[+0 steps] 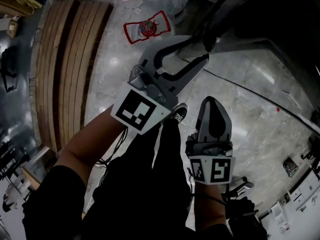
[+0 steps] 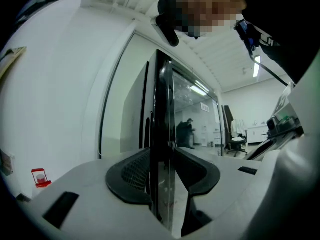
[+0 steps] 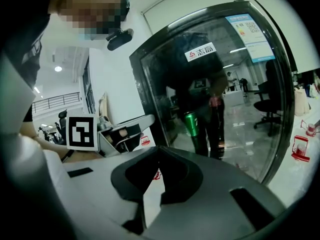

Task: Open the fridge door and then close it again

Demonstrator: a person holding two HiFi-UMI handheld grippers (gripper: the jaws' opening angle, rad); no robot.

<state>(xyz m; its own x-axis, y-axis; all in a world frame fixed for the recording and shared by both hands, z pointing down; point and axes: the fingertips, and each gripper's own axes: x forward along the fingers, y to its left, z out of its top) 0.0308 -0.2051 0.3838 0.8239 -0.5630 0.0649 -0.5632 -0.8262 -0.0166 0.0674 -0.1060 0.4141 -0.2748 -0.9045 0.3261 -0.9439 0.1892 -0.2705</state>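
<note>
The fridge door (image 3: 215, 84) is a glass pane in a black frame, with a green can (image 3: 190, 124) showing behind it. In the left gripper view the door's black edge (image 2: 162, 94) stands upright between the jaws of my left gripper (image 2: 162, 156), which is open around it. From above, the left gripper (image 1: 199, 51) reaches toward the dark fridge (image 1: 235, 14) at the upper right. My right gripper (image 1: 211, 103) hangs lower and nearer to me, shut with nothing in it. In its own view the right gripper (image 3: 159, 154) points at the door's glass, apart from it.
A wooden slatted platform (image 1: 65, 64) lies on the marble floor at the left. Red-and-white bags (image 1: 147, 28) sit on the floor beyond the left gripper. An office chair (image 3: 267, 106) stands to the right of the fridge. The person's shoe (image 1: 179, 113) shows below.
</note>
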